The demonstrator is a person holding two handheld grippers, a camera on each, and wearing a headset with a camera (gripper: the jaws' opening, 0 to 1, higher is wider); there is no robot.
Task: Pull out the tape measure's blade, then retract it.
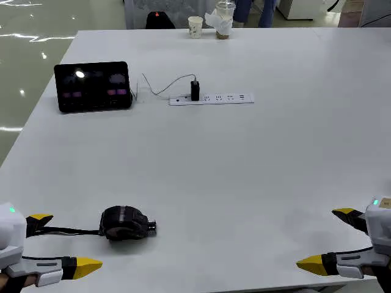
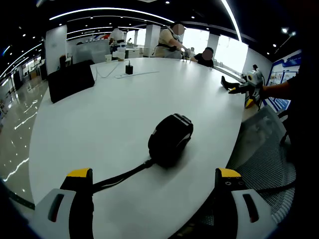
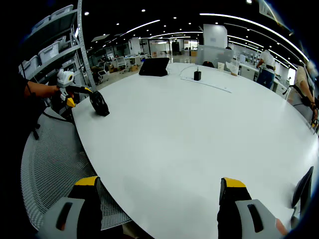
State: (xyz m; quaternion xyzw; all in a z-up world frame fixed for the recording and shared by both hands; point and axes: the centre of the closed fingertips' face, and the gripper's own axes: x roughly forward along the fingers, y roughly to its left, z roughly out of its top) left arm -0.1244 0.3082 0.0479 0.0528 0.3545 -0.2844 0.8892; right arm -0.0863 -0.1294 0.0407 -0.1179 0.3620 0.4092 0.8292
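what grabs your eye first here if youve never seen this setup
The black tape measure lies on the wide white table near its front edge, just ahead of the open left gripper. The right gripper, also open, hangs far off at the front right. At the far left of the table stands a dark screen.

Black tape measure [image 1: 125, 223], white table [image 1: 244, 159], yellow jaws on left gripper [image 1: 68, 240] and right gripper [image 1: 319, 238], black tablet [image 1: 93, 85]

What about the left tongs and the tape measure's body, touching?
Apart. The left gripper view shows table between the open left tongs and the tape measure's body.
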